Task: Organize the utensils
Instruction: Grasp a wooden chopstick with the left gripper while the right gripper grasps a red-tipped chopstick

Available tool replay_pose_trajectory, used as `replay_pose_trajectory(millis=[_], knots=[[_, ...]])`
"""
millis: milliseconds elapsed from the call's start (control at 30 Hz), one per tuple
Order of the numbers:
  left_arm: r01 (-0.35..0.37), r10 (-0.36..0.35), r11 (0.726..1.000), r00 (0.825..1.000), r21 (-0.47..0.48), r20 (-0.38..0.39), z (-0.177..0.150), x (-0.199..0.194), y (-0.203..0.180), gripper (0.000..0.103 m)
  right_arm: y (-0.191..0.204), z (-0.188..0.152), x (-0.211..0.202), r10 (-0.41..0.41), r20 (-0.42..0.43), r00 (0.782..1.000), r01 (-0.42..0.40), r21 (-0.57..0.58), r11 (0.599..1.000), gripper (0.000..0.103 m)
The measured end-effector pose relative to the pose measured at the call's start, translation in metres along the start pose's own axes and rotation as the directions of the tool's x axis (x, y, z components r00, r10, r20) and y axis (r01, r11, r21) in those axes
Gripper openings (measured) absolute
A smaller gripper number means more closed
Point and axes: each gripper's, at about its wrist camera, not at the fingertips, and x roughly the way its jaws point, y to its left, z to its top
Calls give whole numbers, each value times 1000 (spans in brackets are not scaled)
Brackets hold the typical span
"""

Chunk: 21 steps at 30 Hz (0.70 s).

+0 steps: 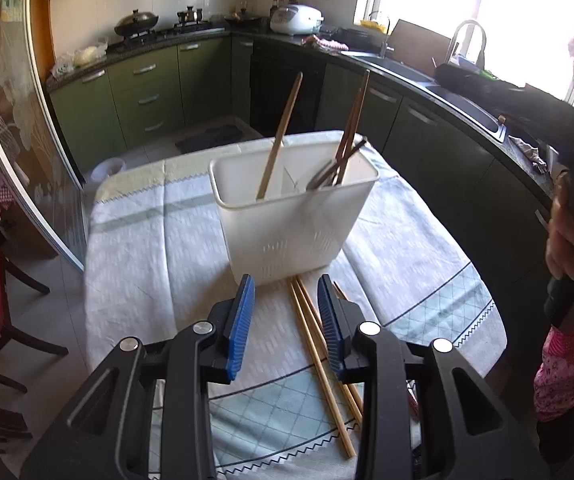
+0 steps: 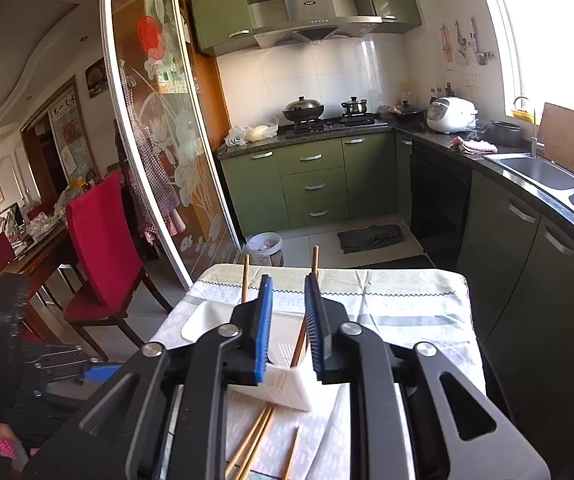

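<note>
A white utensil caddy (image 1: 287, 216) stands on the cloth-covered table (image 1: 147, 248). One wooden chopstick (image 1: 279, 136) leans in its left compartment; chopsticks and a metal utensil (image 1: 343, 156) stand in its right one. Several loose chopsticks (image 1: 319, 356) lie on the cloth in front of it. My left gripper (image 1: 286, 292) is open and empty, low over their far ends, just short of the caddy. My right gripper (image 2: 287, 292) is open and empty above the caddy (image 2: 283, 388), with a chopstick (image 2: 314, 266) rising past its right pad. Loose chopsticks (image 2: 253, 440) show below it.
A red chair (image 2: 103, 248) and glass sliding door (image 2: 159, 140) are to the left. Green cabinets (image 2: 311, 184), a hob with pots, a rice cooker (image 2: 451, 114) and a sink (image 2: 539, 170) ring the kitchen. The left gripper body (image 2: 27, 344) shows at lower left.
</note>
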Motion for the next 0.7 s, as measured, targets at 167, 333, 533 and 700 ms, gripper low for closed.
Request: replay_pose_trajectory(millis=[167,333,533,700], knots=[[37,-51,996,981,-80,-189,-20,67,-5,31,-10,-65,-20,3,-83,997,-2,18,1000,22],[-17,-8,996,960,-89,-278,-28,117,-7,29,-35,-132,-16,14,-187,982,6,107,994,22],[-61,33,995,948,-78,-315,-27,144,-12,26,-70,-174,-16,24,-231,973,28,218,976,22],[-103,76,993,936,-60,-343,-28,161,-17,24,-80,-187,-19,36,-240,970,25,245,969,23]])
